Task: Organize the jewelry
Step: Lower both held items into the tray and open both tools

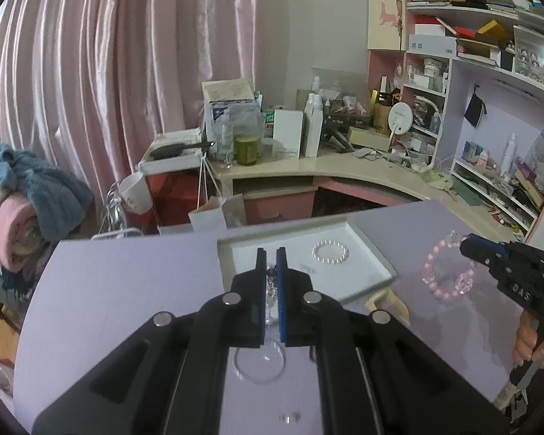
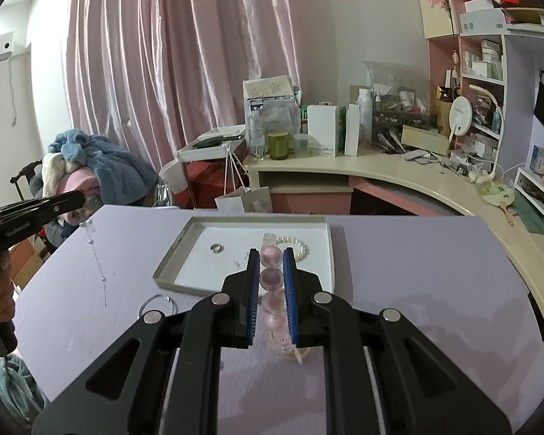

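My left gripper is shut on a thin silver chain with clear beads. In the right wrist view that chain hangs from the left gripper down to the lilac table. My right gripper is shut on a pink bead bracelet, whose loop dangles from the right gripper above the table, right of the tray. A white tray with a grey rim holds a pearl bracelet and a small ring. Both grippers hover near the tray's front.
A clear bangle and a yellowish bangle lie on the table in front of the tray. Beyond the table's far edge stand a cluttered desk, shelves and a pink curtain. A person's hand grips the right tool.
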